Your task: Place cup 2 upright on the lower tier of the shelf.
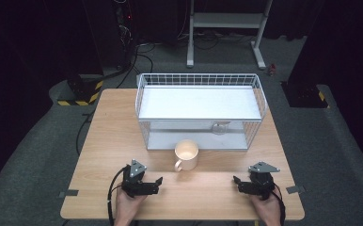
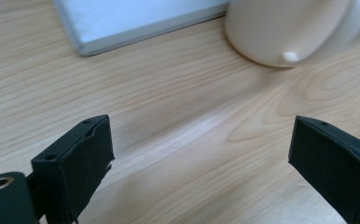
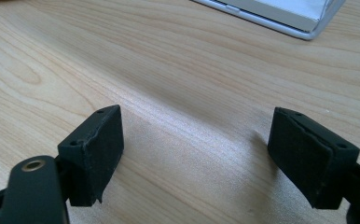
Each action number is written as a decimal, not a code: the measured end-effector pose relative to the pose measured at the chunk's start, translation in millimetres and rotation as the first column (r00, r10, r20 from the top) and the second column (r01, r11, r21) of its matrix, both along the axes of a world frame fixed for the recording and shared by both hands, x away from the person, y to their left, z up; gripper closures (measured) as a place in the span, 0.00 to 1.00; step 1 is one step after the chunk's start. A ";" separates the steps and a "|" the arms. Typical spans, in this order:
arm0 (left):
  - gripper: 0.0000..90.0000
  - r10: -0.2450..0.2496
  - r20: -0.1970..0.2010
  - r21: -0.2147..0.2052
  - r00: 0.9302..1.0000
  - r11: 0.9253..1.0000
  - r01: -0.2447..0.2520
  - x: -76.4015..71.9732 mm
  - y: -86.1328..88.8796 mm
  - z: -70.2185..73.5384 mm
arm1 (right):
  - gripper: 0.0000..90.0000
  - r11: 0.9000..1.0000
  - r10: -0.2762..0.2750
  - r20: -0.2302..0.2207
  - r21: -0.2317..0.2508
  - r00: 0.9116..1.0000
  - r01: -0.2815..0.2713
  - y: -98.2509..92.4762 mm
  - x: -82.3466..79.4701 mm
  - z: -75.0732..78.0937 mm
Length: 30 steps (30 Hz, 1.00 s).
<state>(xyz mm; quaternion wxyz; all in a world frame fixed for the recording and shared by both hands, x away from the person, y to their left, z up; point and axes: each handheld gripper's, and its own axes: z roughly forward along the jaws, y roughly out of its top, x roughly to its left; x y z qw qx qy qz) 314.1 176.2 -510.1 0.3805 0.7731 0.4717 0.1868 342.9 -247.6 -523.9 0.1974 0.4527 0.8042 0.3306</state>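
Observation:
A cream mug (image 1: pixel 186 154) stands upright on the wooden table (image 1: pixel 109 141), its handle towards the front, just before a white wire rack (image 1: pixel 198 108) with a shelf. My left gripper (image 1: pixel 158 184) lies near the front edge, left of the mug, and points right. Its jaws stand open over bare wood (image 2: pixel 201 158), with the mug (image 2: pixel 285 28) ahead to the upper right. My right gripper (image 1: pixel 237 184) rests at the front right and points left. It too is open with nothing between its fingers (image 3: pixel 194 149).
The rack's white base plate (image 2: pixel 136 18) (image 3: pixel 280 14) lies on the table beyond both grippers. A clear round thing (image 1: pixel 219 127) sits in the rack's lower level. Cables and a yellow-and-black striped base (image 1: pixel 81 96) are on the floor behind.

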 end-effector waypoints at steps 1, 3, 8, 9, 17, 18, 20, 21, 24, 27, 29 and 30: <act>0.07 -0.009 0.002 -0.001 1.000 1.000 0.009 -0.1 -3.3 0.4 | 0.21 1.000 0.002 0.001 -0.001 1.000 -0.002 -0.2 0.2 -0.1; 0.07 -0.024 0.005 0.000 1.000 1.000 0.024 0.2 -9.1 1.7 | 0.21 1.000 0.002 0.002 -0.001 1.000 -0.002 -0.2 0.1 -0.1; 0.07 -0.066 0.004 -0.002 0.998 0.998 0.066 2.4 -23.4 5.4 | 0.20 1.000 0.000 0.000 -0.001 1.000 0.000 0.1 0.4 0.0; 0.07 -0.073 0.005 -0.001 0.997 0.997 0.073 3.0 -26.4 6.1 | 0.20 1.000 -0.001 0.001 -0.001 1.000 0.001 0.1 0.4 -0.1; 0.06 -0.108 0.025 0.013 0.994 0.994 0.108 13.9 -48.1 14.6 | 0.20 1.000 0.001 0.004 -0.001 1.000 -0.001 0.3 0.8 -0.2; 0.06 -0.110 0.027 0.015 0.994 0.994 0.110 15.0 -50.0 15.1 | 0.20 1.000 -0.001 0.002 0.000 1.000 0.001 0.5 0.7 -0.1; 0.06 -0.110 0.033 0.018 0.993 0.994 0.109 18.5 -54.5 15.2 | 0.20 1.000 0.001 0.004 -0.002 1.000 -0.001 0.4 0.8 -0.2; 0.06 -0.107 0.031 0.017 0.994 0.994 0.106 20.6 -57.4 14.9 | 0.20 1.000 -0.001 0.003 -0.001 1.000 0.001 0.5 0.8 -0.2; 0.06 -0.118 0.041 0.064 0.992 0.991 0.115 25.1 -65.6 14.6 | 0.20 1.000 -0.003 0.003 -0.001 1.000 0.003 0.7 0.8 -0.2; 0.06 -0.113 0.043 0.079 0.993 0.991 0.109 29.3 -71.0 14.5 | 0.20 1.000 0.000 0.005 -0.002 1.000 0.000 0.6 1.0 -0.2; 0.06 -0.106 0.044 0.068 0.993 0.992 0.102 32.2 -73.2 14.4 | 0.20 1.000 -0.003 0.003 -0.001 1.000 0.003 0.8 0.8 -0.2; 0.06 -0.107 0.047 0.065 0.993 0.993 0.103 33.5 -74.2 14.2 | 0.20 1.000 0.000 0.005 -0.003 1.000 0.001 0.7 0.9 -0.3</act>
